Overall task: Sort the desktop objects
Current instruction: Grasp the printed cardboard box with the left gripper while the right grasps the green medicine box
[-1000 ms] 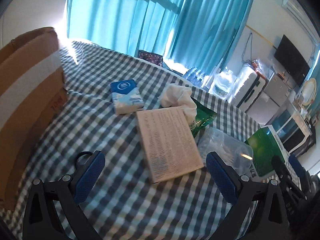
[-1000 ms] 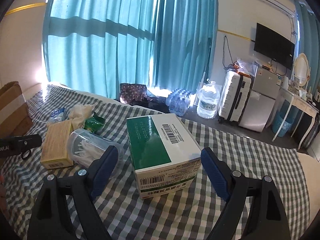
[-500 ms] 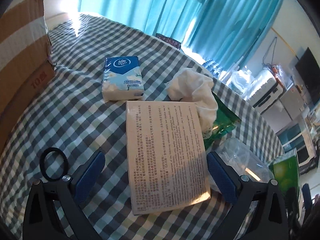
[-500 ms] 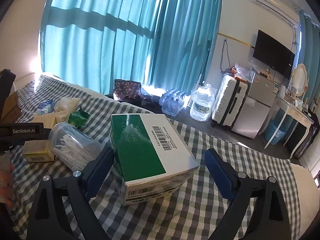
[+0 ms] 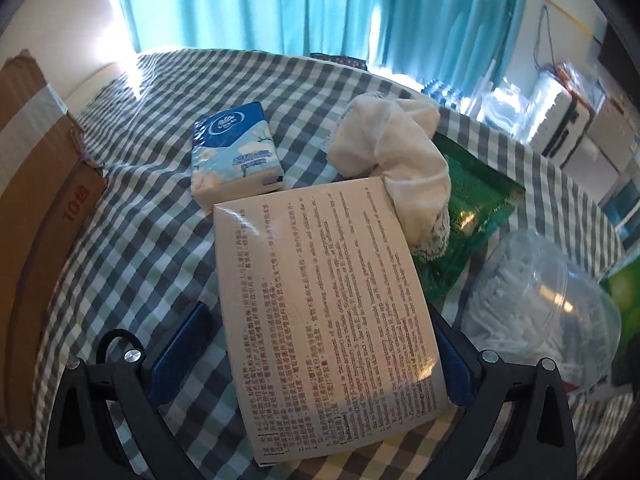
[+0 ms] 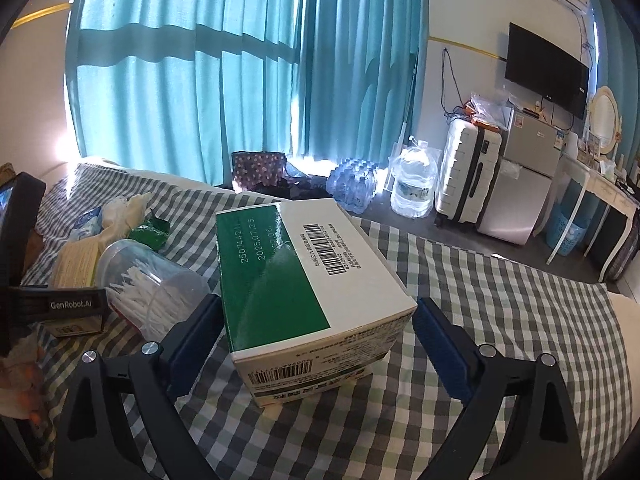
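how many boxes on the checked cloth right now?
3. The beige medicine box lies flat between the left tongs; the green-and-white box sits between the right tongs; the cardboard box stands at the cloth's left edge. Others may be hidden.

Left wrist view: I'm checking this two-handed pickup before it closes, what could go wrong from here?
1. The open left gripper straddles the flat beige printed box; the crumpled white cloth overlaps its far corner and may drag.
2. The clear plastic cotton-swab tub lies beside the right-hand finger and could roll if bumped.
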Demonstrator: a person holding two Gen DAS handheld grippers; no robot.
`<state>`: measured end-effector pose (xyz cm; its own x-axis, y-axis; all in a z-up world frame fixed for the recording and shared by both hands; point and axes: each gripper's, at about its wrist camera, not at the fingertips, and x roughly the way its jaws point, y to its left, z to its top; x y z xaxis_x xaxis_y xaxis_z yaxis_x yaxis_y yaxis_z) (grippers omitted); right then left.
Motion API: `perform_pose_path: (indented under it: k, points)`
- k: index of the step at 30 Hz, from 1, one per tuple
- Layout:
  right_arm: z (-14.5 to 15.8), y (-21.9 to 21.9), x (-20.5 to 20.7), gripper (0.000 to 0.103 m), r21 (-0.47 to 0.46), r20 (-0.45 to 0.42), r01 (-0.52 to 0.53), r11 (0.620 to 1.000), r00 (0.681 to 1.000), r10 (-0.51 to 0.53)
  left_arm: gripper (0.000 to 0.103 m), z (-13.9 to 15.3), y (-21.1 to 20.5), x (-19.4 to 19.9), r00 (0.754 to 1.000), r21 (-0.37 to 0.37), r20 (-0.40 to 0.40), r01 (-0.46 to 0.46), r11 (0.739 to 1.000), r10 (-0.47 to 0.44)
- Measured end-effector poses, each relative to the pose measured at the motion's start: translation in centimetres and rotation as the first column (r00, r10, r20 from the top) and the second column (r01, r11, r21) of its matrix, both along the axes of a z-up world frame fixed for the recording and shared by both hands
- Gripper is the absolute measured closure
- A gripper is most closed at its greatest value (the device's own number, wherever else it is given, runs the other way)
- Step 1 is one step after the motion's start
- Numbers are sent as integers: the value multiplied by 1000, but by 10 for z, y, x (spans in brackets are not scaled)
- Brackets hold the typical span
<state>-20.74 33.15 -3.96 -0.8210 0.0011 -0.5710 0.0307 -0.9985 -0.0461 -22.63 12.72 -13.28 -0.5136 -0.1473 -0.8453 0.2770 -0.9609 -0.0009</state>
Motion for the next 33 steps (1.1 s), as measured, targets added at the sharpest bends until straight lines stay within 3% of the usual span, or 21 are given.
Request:
perform_pose_path:
  k: [3, 7, 9, 19, 25, 30, 33]
  points:
    - [1, -3, 0, 8, -9, 9, -12, 1000, 1000, 12, 3, 2, 0, 7, 1000, -10, -14, 21, 1000, -21]
    - [6, -10, 4, 9, -11, -11, -37, 999, 999, 37, 23, 6, 6, 17, 997, -45, -24, 69, 997, -70]
    - [7, -10, 4, 17, -7, -5, -35, 999, 999, 35, 23, 8, 6, 21, 997, -53, -21, 78, 996, -79]
    - [16, 2, 8, 18, -61, 9, -4, 998, 1000, 4, 24, 14, -17, 32, 998, -31, -3, 61, 998, -61]
    - [19, 7, 10, 19, -138, 21, 10, 990, 1000, -7, 27, 22, -14, 33, 996, -38, -6, 86, 996, -86]
    - [18, -3, 13, 18, -106, 58, -58, 993, 996, 65, 27, 21, -8, 35, 993, -50, 0, 115, 992, -115]
    - [4, -15, 10, 17, -62, 128, -128, 990, 982, 135, 27, 18, -7, 35, 992, -60, 3, 126, 990, -126]
